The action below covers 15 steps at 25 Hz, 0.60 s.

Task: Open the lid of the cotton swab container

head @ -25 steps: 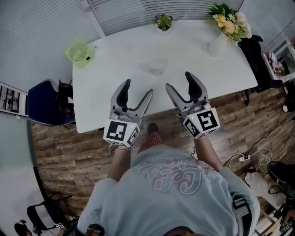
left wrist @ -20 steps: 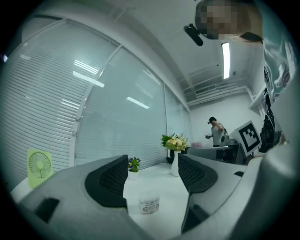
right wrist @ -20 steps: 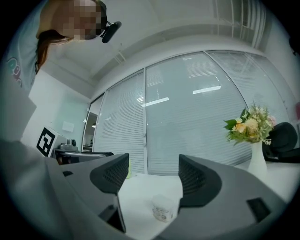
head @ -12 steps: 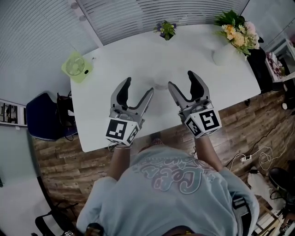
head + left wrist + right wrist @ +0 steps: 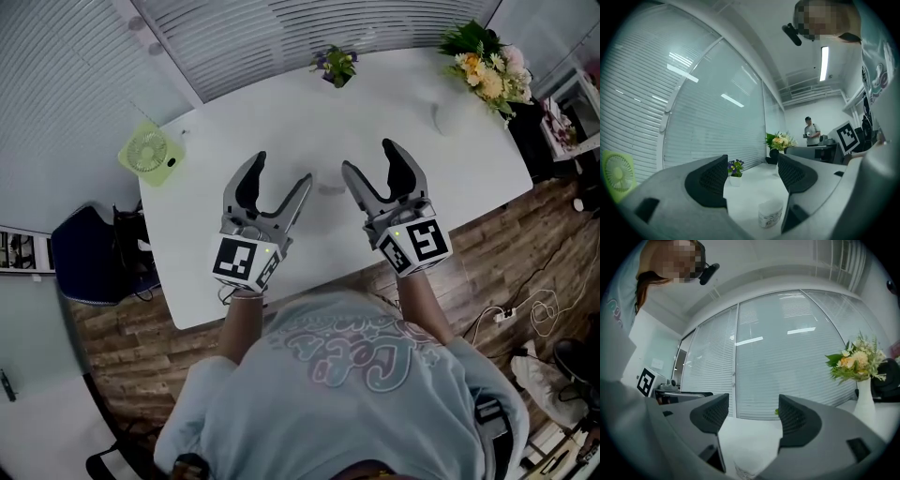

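- Left gripper (image 5: 281,172): jaws spread wide with nothing between them. It is held low over the near part of the table (image 5: 450,169).
- Right gripper (image 5: 367,159): jaws equally wide and also empty. It is level with the left one and a short way apart from it.
- Cotton swab container (image 5: 329,186): a small pale tub standing upright on the table, its long axis vertical. It sits in the gap between the two grippers, just beyond their inner tips, and neither touches it. Neither gripper looks clearly nearer.
- Lid (image 5: 770,205): appears closed on top of the tub. By my reading, the opening has not begun.
- Left gripper view: the left gripper (image 5: 752,161) frames the whole tub (image 5: 769,213), which sits low, ahead and toward the right jaw. A label is visible but cannot be read.
- Right gripper view: the right gripper (image 5: 753,400) shows only the tub's upper edge (image 5: 742,472), at the bottom of the picture. The head view shows the tub only as a faint shape.
- Beyond: a small flower pot (image 5: 335,66) and a vase of flowers (image 5: 483,70) stand at the table's far edge. A green fan (image 5: 145,155) sits at its left corner.
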Available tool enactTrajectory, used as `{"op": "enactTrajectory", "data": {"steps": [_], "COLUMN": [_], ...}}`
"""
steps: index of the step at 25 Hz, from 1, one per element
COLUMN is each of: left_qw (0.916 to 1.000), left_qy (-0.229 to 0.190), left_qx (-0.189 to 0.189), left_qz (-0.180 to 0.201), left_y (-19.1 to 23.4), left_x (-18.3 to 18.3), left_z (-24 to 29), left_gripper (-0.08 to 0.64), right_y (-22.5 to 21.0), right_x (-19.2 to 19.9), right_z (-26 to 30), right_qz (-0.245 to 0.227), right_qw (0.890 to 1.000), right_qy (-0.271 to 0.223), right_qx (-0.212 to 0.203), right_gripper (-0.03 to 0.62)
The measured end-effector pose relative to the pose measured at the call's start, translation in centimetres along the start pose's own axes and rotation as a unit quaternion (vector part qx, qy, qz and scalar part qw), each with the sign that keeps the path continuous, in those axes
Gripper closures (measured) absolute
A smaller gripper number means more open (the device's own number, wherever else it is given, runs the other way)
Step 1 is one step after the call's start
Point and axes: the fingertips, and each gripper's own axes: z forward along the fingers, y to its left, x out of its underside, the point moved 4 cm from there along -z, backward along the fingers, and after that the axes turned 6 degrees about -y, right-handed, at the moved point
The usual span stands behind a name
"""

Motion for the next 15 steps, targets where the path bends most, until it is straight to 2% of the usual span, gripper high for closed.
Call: {"op": "enactTrajectory", "data": {"steps": [15], "left_qw": [0.9993], "left_qy": [0.013], "left_qx": [0.036], "left_qz": [0.0], "left_y": [-0.1], "left_x": [1.8], "left_z": [2.1], "left_gripper": [0.253], "right_y": [-2.1], "right_x": [1.2], "right_z": [-0.2], "right_qz": [-0.002], "right_qw": [1.0], "right_qy": [0.012], "right_qx": [0.0], "right_gripper": [0.275]}}
